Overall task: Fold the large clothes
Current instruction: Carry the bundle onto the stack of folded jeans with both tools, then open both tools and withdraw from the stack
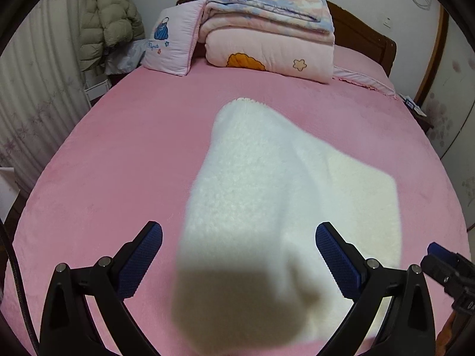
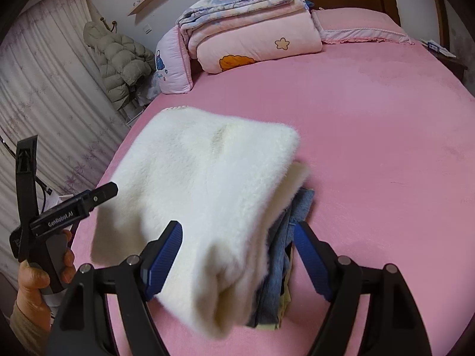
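A fluffy white garment lies folded on the pink bed. In the right wrist view the white garment rests on a stack of folded blue denim. My left gripper is open, its blue pads on either side of the garment's near end, above it. My right gripper is open too, its pads on either side of the stack's near edge, not pressing it. The left gripper's body shows at the left in the right wrist view, held by a hand.
A folded pink quilt with a floral blanket on top and a pink pillow sit at the headboard. A green puffer jacket hangs by the curtains on the left. A nightstand stands at the right.
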